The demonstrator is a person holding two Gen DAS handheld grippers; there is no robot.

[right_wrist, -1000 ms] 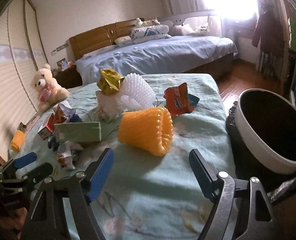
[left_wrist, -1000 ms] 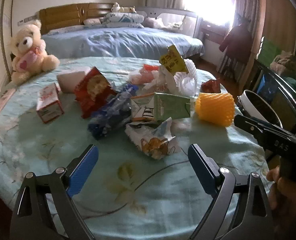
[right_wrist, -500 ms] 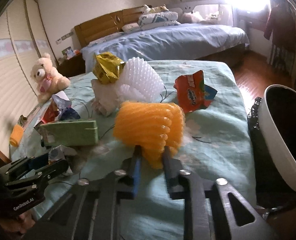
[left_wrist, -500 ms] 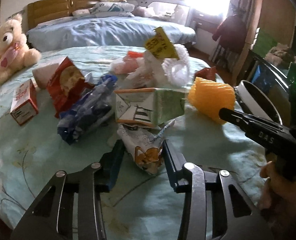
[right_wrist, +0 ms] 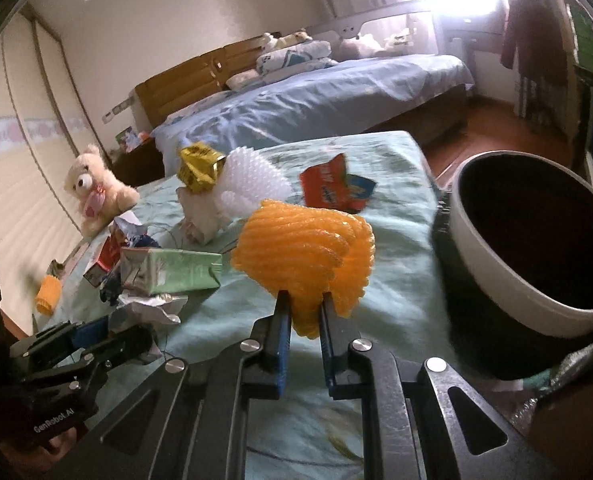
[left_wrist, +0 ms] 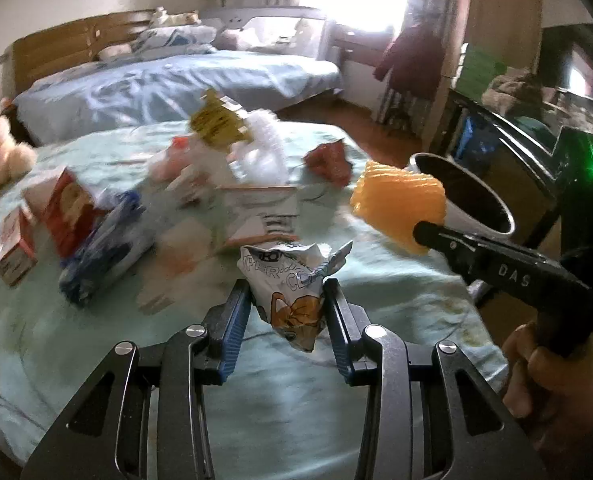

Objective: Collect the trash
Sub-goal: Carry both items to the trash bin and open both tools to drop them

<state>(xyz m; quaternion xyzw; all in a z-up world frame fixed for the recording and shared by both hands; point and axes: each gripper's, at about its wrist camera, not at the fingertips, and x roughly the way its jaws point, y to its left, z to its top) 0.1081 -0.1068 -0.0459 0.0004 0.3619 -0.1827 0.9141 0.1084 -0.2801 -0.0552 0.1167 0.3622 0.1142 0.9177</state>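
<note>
My left gripper (left_wrist: 286, 300) is shut on a crumpled white snack wrapper (left_wrist: 292, 284) with an orange cartoon print and holds it above the table. My right gripper (right_wrist: 302, 308) is shut on an orange foam fruit net (right_wrist: 304, 248), lifted off the table; this net also shows in the left wrist view (left_wrist: 400, 208). A white-rimmed trash bin (right_wrist: 536, 248) with a dark inside stands at the table's right edge, to the right of the net.
On the round table with the green cloth (left_wrist: 96, 340) lie a green carton (right_wrist: 168, 272), a white foam net (right_wrist: 252, 188), a gold wrapper (right_wrist: 198, 168), a red packet (right_wrist: 328, 188), a blue bag (left_wrist: 104, 248) and red boxes (left_wrist: 64, 208). A teddy bear (right_wrist: 92, 192) and a bed (right_wrist: 316, 100) are behind.
Both grippers went from open to shut: the left closed on the snack wrapper and raised it, the right closed on the orange foam net and lifted it toward the bin.
</note>
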